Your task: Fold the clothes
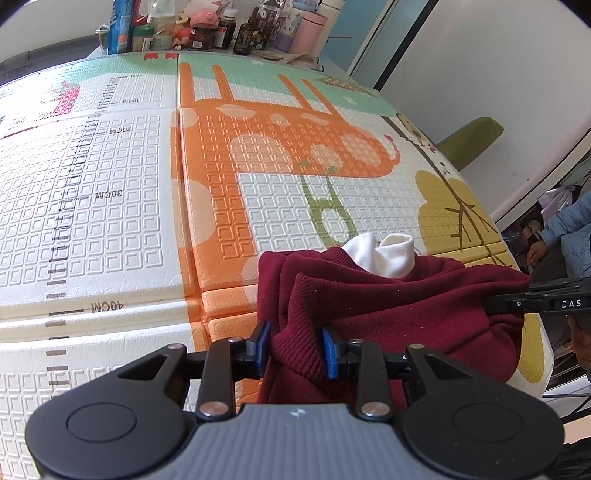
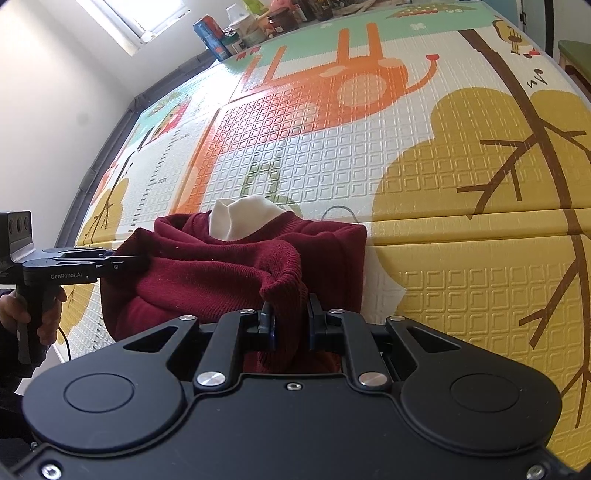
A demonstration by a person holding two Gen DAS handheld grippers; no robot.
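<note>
A dark red knitted sweater [image 1: 388, 306] with a white inner collar [image 1: 384, 254] lies bunched near the front edge of a patterned play mat [image 1: 258, 206]. My left gripper [image 1: 295, 347] is shut on a ribbed fold of the sweater between its blue pads. My right gripper [image 2: 290, 325] is shut on another ribbed edge of the sweater [image 2: 221, 280]. The white collar [image 2: 240, 218] sticks up behind it. Each gripper shows in the other's view, the right gripper at the far right [image 1: 491, 304], the left gripper at the left [image 2: 142, 260], both pinching the sweater's sides.
Bottles, jars and cups [image 1: 207, 29] crowd the far end beyond the mat. A green chair [image 1: 472, 136] stands to the right of the mat. A person in a blue jacket [image 1: 569, 229] sits at the right. The mat's dark border [image 2: 110, 122] runs along the left.
</note>
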